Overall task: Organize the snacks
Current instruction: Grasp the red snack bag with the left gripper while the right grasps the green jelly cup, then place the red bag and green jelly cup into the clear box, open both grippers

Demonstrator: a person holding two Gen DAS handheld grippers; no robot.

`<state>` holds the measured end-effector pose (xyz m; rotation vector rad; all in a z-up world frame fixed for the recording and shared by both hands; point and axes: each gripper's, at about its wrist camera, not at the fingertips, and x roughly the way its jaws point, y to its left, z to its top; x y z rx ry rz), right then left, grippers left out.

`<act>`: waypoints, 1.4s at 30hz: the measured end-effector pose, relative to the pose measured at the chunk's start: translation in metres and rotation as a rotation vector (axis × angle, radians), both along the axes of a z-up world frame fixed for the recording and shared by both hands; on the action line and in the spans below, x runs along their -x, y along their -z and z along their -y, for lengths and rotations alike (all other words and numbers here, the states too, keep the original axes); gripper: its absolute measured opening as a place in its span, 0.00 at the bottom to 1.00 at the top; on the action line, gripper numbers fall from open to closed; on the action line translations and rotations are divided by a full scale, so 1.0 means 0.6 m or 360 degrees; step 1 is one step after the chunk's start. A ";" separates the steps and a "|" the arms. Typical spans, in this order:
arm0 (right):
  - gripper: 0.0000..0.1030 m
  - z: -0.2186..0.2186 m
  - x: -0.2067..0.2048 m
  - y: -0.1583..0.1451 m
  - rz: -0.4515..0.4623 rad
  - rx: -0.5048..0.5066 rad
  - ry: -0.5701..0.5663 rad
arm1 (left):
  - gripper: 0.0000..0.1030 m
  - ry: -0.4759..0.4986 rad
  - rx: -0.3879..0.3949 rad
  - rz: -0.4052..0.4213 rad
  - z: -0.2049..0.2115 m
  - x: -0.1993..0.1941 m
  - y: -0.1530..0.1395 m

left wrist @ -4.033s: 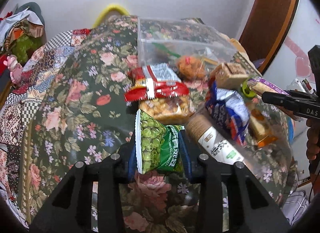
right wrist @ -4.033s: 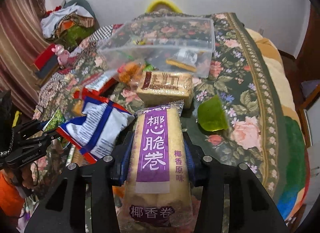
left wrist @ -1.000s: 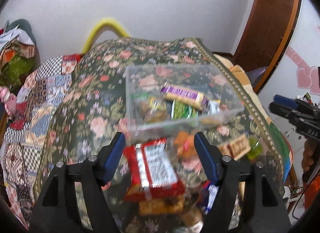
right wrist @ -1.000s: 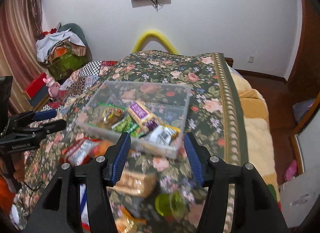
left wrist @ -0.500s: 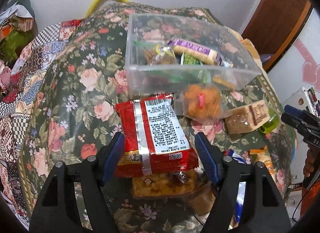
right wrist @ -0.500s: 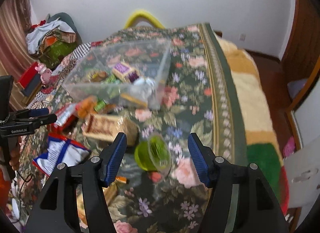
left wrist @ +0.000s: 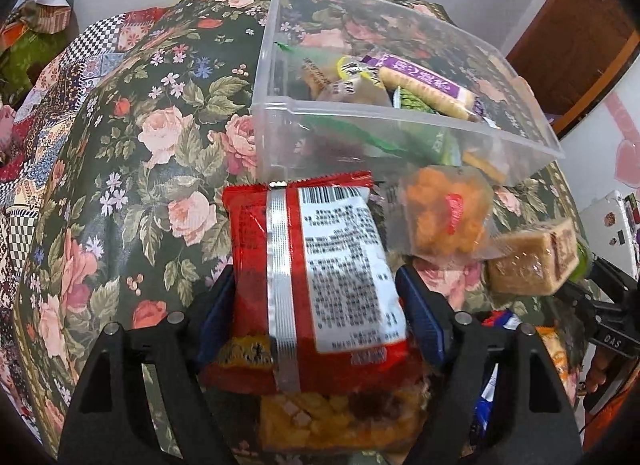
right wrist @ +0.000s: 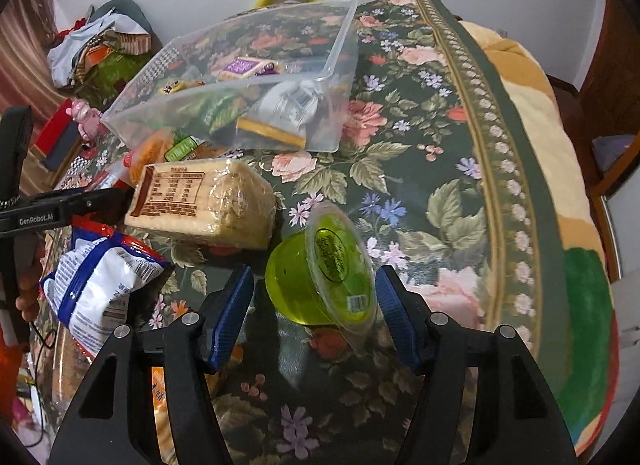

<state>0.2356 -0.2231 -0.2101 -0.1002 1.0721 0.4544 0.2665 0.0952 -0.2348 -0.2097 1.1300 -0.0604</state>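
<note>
Left gripper (left wrist: pixel 316 305) straddles the red snack packet (left wrist: pixel 316 277) at lower centre, jaws having just been opening, pads not yet pressing; its long axis runs along the fingers. Right gripper (right wrist: pixel 314 305), jaws apart, brackets the tilted green jelly cup (right wrist: pixel 320 281), untouched.

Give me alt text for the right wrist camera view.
The open right gripper straddles a green jelly cup tipped on its side on a floral cloth. Behind lie a wrapped wafer block and a clear bin of snacks.
</note>
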 end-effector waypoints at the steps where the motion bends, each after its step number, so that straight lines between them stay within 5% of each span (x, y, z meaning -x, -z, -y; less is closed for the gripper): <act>1: 0.58 -0.001 0.000 0.001 0.0013 0.0009 -0.0002 | 0.76 -0.0005 -0.0001 0.0003 0.000 -0.003 0.002; 3: 0.48 -0.005 0.000 0.001 0.0039 0.0037 -0.0005 | 0.76 -0.0012 -0.0003 0.0015 0.000 -0.007 0.006; 7: 0.46 -0.004 0.001 -0.002 0.0057 0.0023 -0.0013 | 0.65 -0.0015 -0.0023 0.0058 -0.001 -0.004 0.005; 15: 0.39 0.002 0.001 -0.020 0.0090 -0.0026 0.0013 | 0.64 -0.0047 -0.0042 0.0170 -0.016 0.030 -0.039; 27: 0.39 0.010 -0.002 -0.078 0.0217 -0.0092 0.0036 | 0.64 -0.0046 -0.0104 0.0403 -0.015 0.058 -0.148; 42: 0.39 -0.042 -0.060 -0.178 0.0461 -0.0180 -0.0011 | 0.64 0.0017 -0.0135 0.0556 0.028 -0.009 -0.209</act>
